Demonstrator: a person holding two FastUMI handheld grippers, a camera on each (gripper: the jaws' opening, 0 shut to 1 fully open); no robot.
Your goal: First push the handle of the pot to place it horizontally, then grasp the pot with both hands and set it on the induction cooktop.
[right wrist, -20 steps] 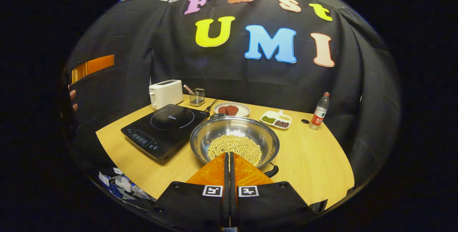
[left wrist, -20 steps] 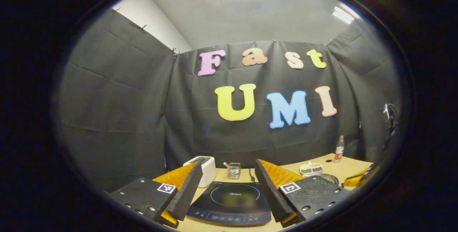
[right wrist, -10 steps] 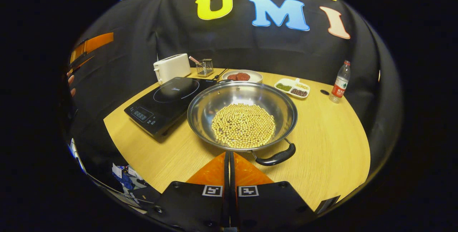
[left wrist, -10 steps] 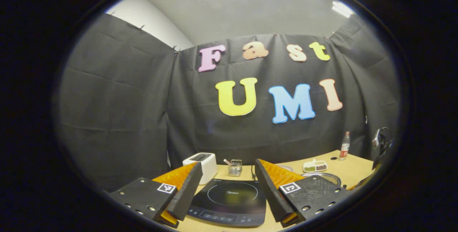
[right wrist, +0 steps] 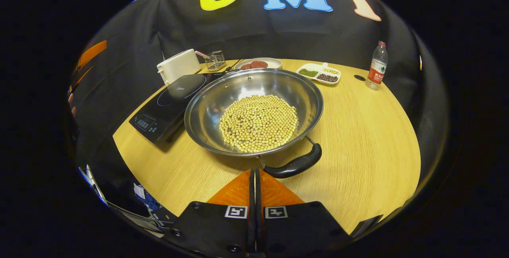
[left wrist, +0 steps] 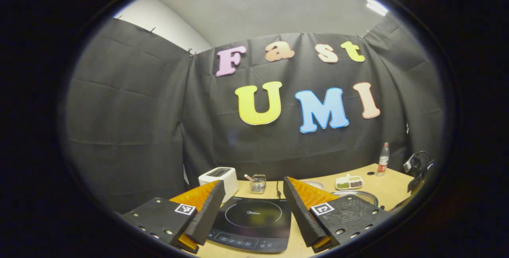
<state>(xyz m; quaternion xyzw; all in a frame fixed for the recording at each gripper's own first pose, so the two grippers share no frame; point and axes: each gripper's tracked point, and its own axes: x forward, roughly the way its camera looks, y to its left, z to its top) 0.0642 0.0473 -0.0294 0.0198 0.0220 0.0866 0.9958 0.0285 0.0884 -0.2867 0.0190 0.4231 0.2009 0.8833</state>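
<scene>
Right gripper view has the right gripper (right wrist: 254,176) with its two orange fingers pressed together on nothing, tips just short of the pot's near black handle (right wrist: 296,165). The steel pot (right wrist: 206,109), full of soybeans (right wrist: 258,122), sits on the round wooden table (right wrist: 358,130) touching the induction cooktop (right wrist: 167,101). Behind stand one toaster (right wrist: 178,65), one plate (right wrist: 274,63), one divided dish (right wrist: 322,73), one bottle (right wrist: 375,66). Left gripper view adds the ceiling lights, with the left gripper (left wrist: 252,188) spread wide and empty above the cooktop.
</scene>
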